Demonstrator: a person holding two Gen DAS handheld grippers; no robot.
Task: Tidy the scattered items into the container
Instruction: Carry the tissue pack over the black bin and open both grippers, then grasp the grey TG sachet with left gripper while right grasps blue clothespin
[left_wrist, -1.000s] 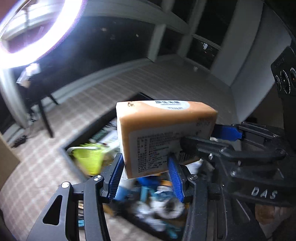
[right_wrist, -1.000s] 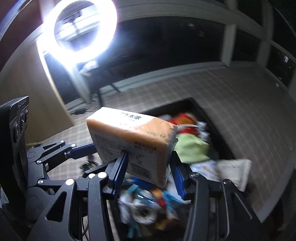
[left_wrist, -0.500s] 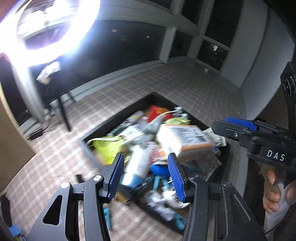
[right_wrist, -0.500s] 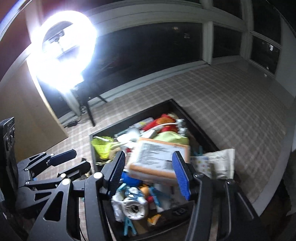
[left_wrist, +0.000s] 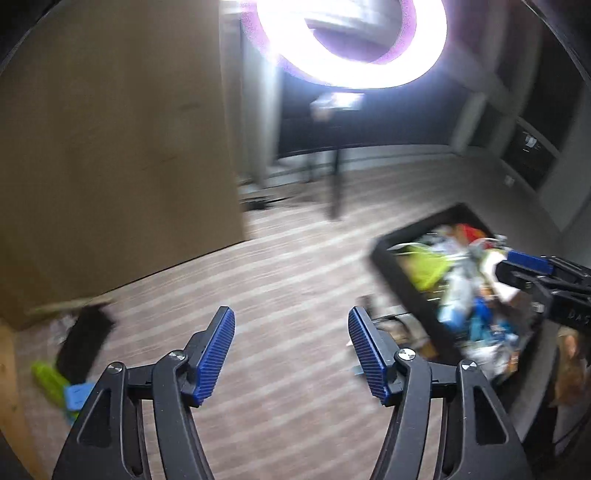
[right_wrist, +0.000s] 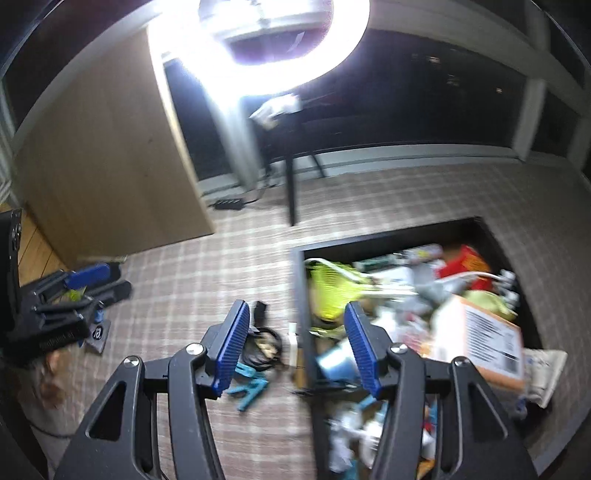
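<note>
left tool (left_wrist: 291, 350) opening – empty, container (right_wrist: 495, 236) full, right tool (right_wrist: 293, 350) empty

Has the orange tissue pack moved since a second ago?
Yes. The orange tissue pack went from between both grippers down into the black container, and now lies on the pile inside.

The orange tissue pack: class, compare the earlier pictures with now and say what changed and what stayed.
Both grippers let go of the orange tissue pack; it now lies in the black container. The left hand-held gripper, jaws opening and empty, has swung left over the floor. The right hand-held gripper is empty too. The container stayed put.
</note>
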